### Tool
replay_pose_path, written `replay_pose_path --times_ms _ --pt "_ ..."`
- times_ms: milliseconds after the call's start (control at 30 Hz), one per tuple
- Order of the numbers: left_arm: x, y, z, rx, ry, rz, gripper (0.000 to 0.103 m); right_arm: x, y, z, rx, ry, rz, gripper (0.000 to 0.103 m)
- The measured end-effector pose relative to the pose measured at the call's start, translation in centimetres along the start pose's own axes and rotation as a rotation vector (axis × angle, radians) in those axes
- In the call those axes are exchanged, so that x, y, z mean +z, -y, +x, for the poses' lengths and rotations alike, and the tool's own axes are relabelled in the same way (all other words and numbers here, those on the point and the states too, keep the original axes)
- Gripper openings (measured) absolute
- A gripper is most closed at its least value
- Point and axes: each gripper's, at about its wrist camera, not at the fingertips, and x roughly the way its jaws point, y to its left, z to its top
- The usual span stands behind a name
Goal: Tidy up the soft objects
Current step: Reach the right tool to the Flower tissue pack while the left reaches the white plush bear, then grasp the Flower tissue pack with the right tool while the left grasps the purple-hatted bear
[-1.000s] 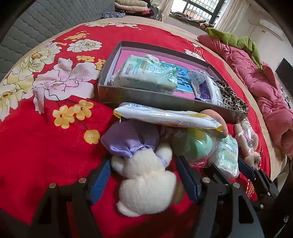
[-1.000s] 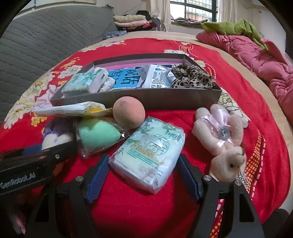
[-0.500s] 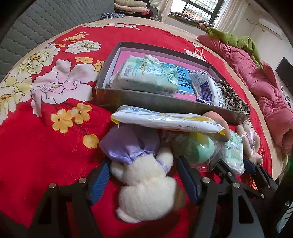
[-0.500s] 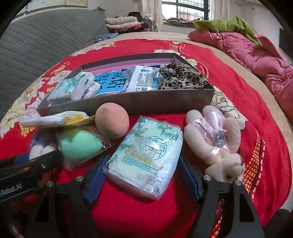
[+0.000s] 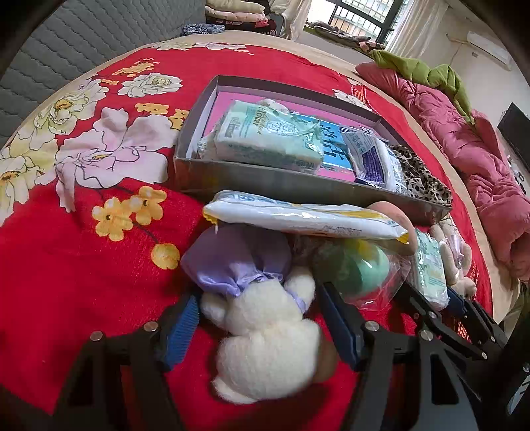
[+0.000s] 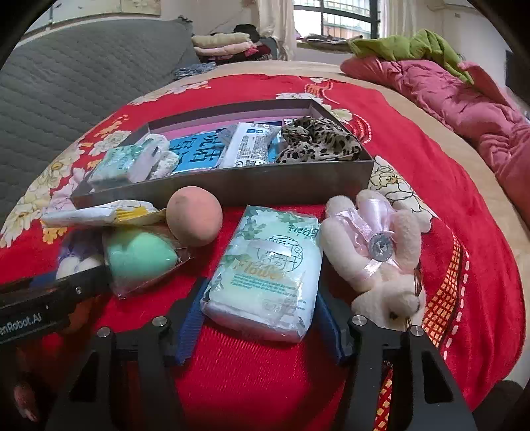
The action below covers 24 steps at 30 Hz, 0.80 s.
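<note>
Change since a second ago: both claws eased forward, still unclenched, left claw (image 5: 256, 318) straddling white plush toy (image 5: 265, 344), right claw (image 6: 258, 318) straddling tissue pack (image 6: 268, 275), both on bed before grey box (image 6: 232, 185); grasps likely imminent.

Soft window (image 6: 347, 20) daylight; fisheye-bent, dark-vignetted edges.

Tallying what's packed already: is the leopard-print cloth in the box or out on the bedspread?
In. The leopard-print cloth lies bunched inside the grey box, at its right end beside a white packet.
</note>
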Motion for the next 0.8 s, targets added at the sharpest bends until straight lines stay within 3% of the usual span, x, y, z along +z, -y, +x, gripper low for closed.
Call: replay_pose_path --times_ms 800 --pt "-0.3 -1.0 -1.2 -0.032 0.007 -0.008 0.053 0.0 -0.1 -2.3 0.035 0.053 -0.083 0.053"
